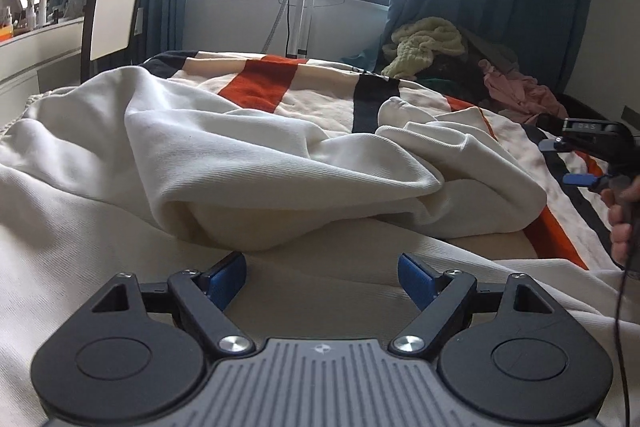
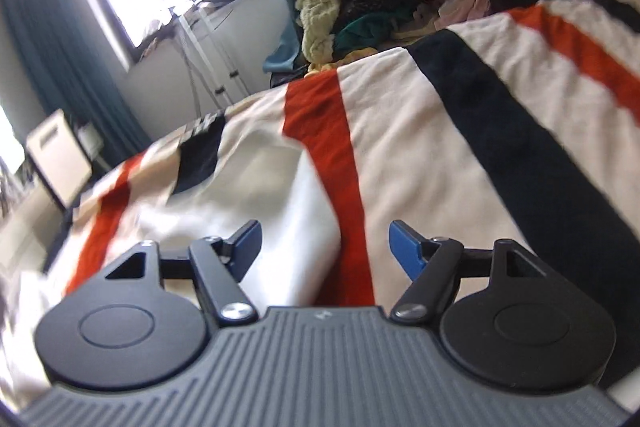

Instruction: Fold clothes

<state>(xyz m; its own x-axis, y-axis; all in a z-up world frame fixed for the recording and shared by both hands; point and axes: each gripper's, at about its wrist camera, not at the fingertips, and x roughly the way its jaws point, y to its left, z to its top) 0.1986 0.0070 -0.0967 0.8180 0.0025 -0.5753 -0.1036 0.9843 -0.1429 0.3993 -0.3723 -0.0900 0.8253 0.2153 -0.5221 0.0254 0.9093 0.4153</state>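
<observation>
Across the bed's striped blanket (image 1: 280,83) lies a rumpled cream garment (image 1: 224,163), soft, limp and likely light, best pinched at a hem or corner, while the left claw (image 1: 322,281) and right claw (image 2: 325,251) both stand spread and empty.

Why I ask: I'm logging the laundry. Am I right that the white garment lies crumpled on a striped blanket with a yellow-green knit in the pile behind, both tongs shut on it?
Not quite: both tongs, left and right, are open and empty, as each wrist view shows. The white garment, striped blanket and yellow-green knit are as described.
</observation>
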